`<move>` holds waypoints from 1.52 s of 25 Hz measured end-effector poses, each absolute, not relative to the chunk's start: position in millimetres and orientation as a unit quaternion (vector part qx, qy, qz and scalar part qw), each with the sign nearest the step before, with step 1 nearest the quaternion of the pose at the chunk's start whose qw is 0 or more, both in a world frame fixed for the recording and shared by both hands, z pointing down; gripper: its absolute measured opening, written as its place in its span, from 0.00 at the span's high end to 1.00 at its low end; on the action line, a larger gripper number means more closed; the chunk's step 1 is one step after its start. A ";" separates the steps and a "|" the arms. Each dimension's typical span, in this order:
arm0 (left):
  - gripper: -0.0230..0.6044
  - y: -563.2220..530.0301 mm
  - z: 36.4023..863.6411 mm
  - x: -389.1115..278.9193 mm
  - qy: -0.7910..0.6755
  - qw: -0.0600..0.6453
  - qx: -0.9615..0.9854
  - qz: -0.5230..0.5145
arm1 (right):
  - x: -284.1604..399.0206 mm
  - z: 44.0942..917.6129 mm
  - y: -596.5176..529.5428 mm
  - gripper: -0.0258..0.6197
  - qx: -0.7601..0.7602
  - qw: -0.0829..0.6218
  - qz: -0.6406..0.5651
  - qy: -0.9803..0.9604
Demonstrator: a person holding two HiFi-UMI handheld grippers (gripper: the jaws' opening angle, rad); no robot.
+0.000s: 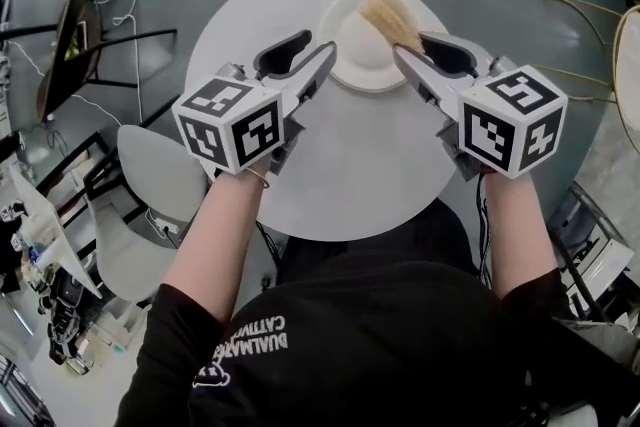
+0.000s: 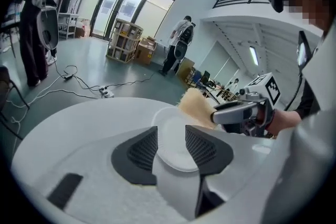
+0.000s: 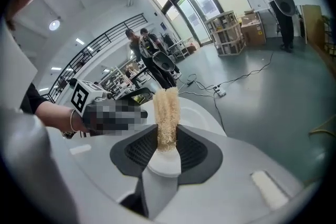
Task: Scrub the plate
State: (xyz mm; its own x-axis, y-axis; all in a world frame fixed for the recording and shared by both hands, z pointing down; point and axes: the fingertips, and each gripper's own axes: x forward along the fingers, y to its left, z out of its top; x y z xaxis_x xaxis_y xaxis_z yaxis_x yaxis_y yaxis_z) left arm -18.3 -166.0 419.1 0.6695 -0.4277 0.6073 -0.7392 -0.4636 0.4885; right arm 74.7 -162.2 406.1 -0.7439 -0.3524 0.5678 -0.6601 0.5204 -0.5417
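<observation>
On the desk (image 1: 340, 185), toward the upper middle of the head view, sits the plate (image 1: 362, 60), with the left gripper (image 1: 325, 65) at its left rim and the right gripper (image 1: 402, 57) at its right rim (its scrub pad (image 1: 386, 13) overlies the plate's upper right), and a chair (image 1: 160, 177) beside the desk's left edge.
</observation>
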 end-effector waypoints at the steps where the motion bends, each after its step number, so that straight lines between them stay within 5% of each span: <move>1: 0.71 -167.6 425.4 -19.2 -0.357 0.382 0.825 0.214 | 72.6 408.2 -164.0 0.78 0.297 0.203 0.386 -0.849; 13: 0.69 -176.3 459.8 -17.4 -0.394 0.429 0.777 0.241 | 36.9 429.7 -172.1 0.78 0.267 0.270 0.375 -0.846; 17: 0.73 -176.0 461.4 -18.5 -0.407 0.438 0.767 0.234 | 28.9 435.9 -167.6 0.78 0.257 0.299 0.359 -0.846; 20: 0.86 -175.6 460.4 -19.4 -0.420 0.444 0.758 0.229 | 28.2 436.3 -168.6 0.78 0.256 0.321 0.337 -0.847; 38: 0.90 -178.6 457.6 -16.7 -0.433 0.450 0.753 0.206 | 54.9 442.0 -182.0 0.78 0.294 0.337 0.345 -0.825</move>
State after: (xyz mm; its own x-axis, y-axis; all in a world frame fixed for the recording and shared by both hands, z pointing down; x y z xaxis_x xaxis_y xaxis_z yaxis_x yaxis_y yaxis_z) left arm -16.7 -178.6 457.6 0.5407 -0.4660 0.7003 -0.8375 -0.2203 0.5000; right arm 54.9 -182.0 442.0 -0.5992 -0.2529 0.7596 -0.7182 0.5891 -0.3704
